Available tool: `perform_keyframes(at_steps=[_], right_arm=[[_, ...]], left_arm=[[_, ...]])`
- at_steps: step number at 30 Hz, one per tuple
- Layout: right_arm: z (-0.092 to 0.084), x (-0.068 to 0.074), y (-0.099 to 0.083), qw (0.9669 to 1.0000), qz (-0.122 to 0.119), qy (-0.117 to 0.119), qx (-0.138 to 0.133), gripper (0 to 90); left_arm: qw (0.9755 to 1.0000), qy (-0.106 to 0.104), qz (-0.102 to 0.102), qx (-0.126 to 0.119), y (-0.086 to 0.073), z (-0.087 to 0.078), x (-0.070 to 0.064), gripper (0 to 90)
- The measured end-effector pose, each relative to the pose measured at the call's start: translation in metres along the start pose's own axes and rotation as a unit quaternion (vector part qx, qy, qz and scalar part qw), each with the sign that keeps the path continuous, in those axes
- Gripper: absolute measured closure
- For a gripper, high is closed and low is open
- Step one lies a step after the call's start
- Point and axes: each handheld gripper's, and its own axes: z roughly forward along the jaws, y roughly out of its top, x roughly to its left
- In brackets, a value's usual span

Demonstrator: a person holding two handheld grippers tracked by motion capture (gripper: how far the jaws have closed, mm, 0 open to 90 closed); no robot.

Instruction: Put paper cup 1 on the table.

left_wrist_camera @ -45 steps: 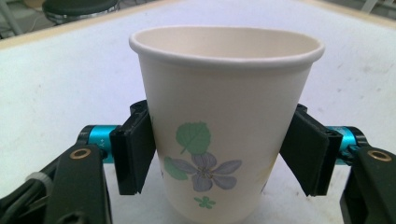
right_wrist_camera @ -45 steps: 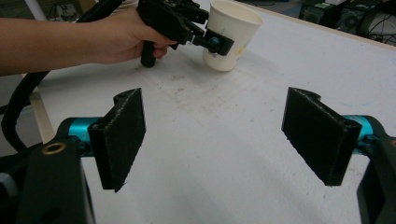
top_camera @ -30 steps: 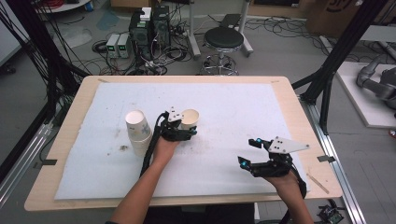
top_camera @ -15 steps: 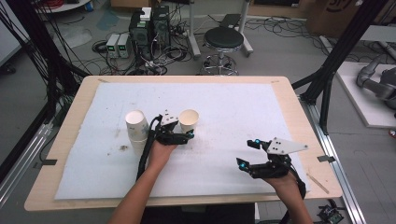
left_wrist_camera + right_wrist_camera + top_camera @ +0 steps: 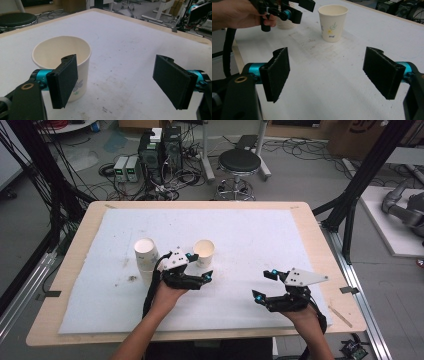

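A single paper cup (image 5: 204, 251) with a leaf print stands upright on the white mat (image 5: 250, 235). Left of it is a stack of paper cups (image 5: 146, 257). My left gripper (image 5: 199, 266) sits just in front of the single cup. Its jaws have just been opening and stand open with nothing between them. In the left gripper view the cup (image 5: 62, 53) stands behind the left jaw, outside the gap of the gripper (image 5: 117, 82). My right gripper (image 5: 265, 285) hovers open and empty near the front right. Its view (image 5: 328, 75) shows the cup (image 5: 333, 22), the stack (image 5: 287, 23) and the left gripper (image 5: 294, 10).
The mat covers a wooden table (image 5: 320, 250). Beyond the far edge are a black stool (image 5: 239, 162) and electronics boxes (image 5: 160, 147) with cables on the floor. Black frame posts (image 5: 360, 185) rise at both sides. Bare mat lies between the two grippers.
The left gripper has let go of the single cup and drawn back toward the person, its jaws wider. The cup stays standing. The right gripper has not moved.
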Motion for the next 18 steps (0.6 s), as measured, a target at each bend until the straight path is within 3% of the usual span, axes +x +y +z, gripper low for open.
perform_keyframes(at_steps=[5,10,18], right_arm=[[0.000,0.001,0.000,1.0000,0.000,0.000,0.001,22.0],[-0.002,-0.001,-0.001,1.0000,0.000,-0.005,-0.001,22.0],[-0.004,-0.001,-0.001,0.9999,0.001,-0.012,-0.007,22.0]], left_arm=[[0.9999,-0.004,0.003,-0.015,0.006,-0.014,-0.005,20.3],[0.9986,-0.029,0.002,-0.044,0.008,-0.038,-0.010,19.5],[0.9975,-0.037,0.008,-0.059,0.002,-0.067,-0.009,17.2]])
